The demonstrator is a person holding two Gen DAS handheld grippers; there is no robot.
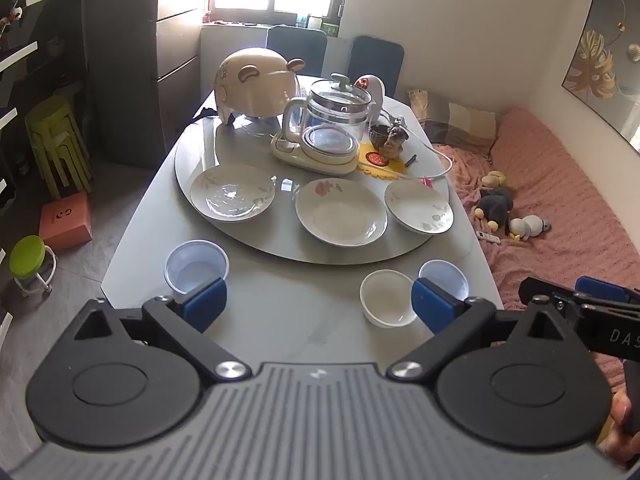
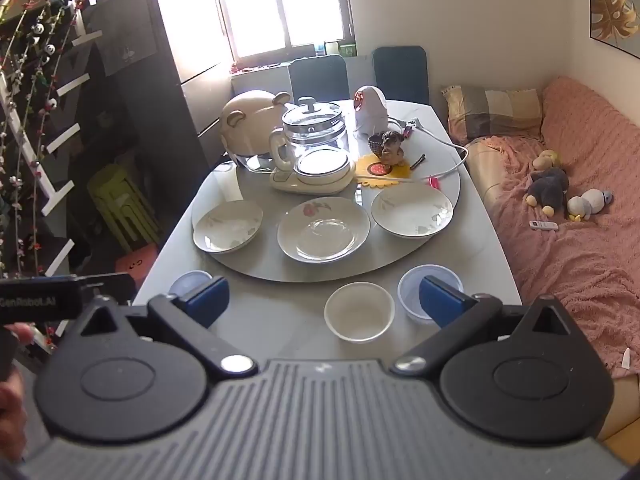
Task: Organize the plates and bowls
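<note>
Three white plates stand in a row on the grey turntable: a left plate, a flowered middle plate and a right plate. Nearer, on the table, sit a blue plastic bowl at the left, a white bowl, and another blue bowl beside it. My left gripper hovers open above the front edge, holding nothing. My right gripper is open too, near the white bowl.
A glass kettle on its base, a bear-eared helmet and small ornaments crowd the far half of the turntable. A pink-covered sofa with soft toys lies right of the table. Green stools stand on the left.
</note>
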